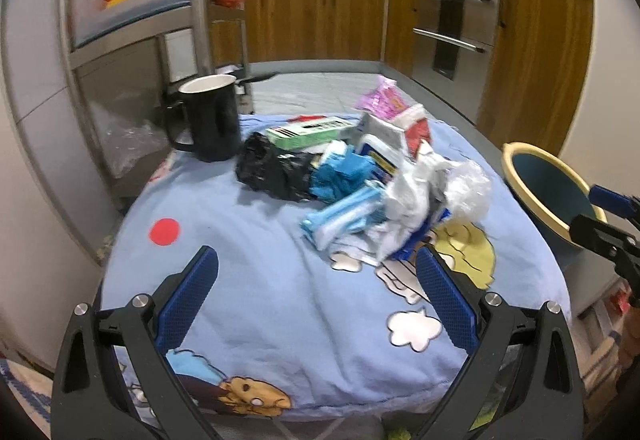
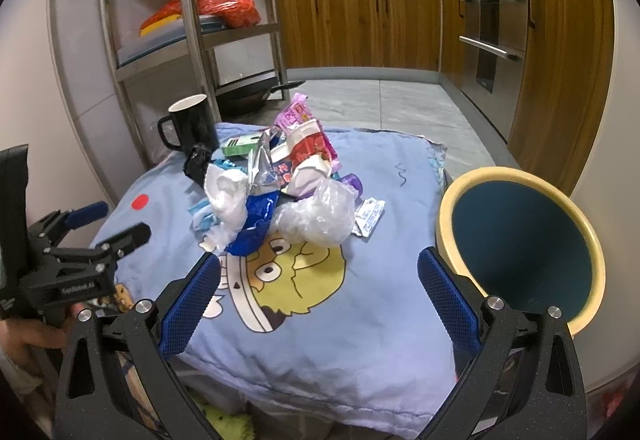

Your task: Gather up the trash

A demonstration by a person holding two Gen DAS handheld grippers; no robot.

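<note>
The trash [image 2: 280, 191] is heaped in the middle of the surface [image 2: 380, 280], which is covered by a blue cartoon cloth, beside a black mug [image 2: 192, 127]. The bin [image 2: 520, 248] is placed at the right edge. Both the left tongs [image 1: 316, 280] and the right tongs [image 2: 320, 280] are spread wide and nothing is held. One light piece, such as the clear plastic wad [image 2: 320, 217], should be pinched alone from the near side, so that the cloth is not caught and the mug is not pushed.

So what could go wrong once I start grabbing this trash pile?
The black mug stands right beside the trash pile on soft cloth, so a sweep may tip it. The clear plastic and small packet are light and could slip off toward the floor, missing the bin.
</note>
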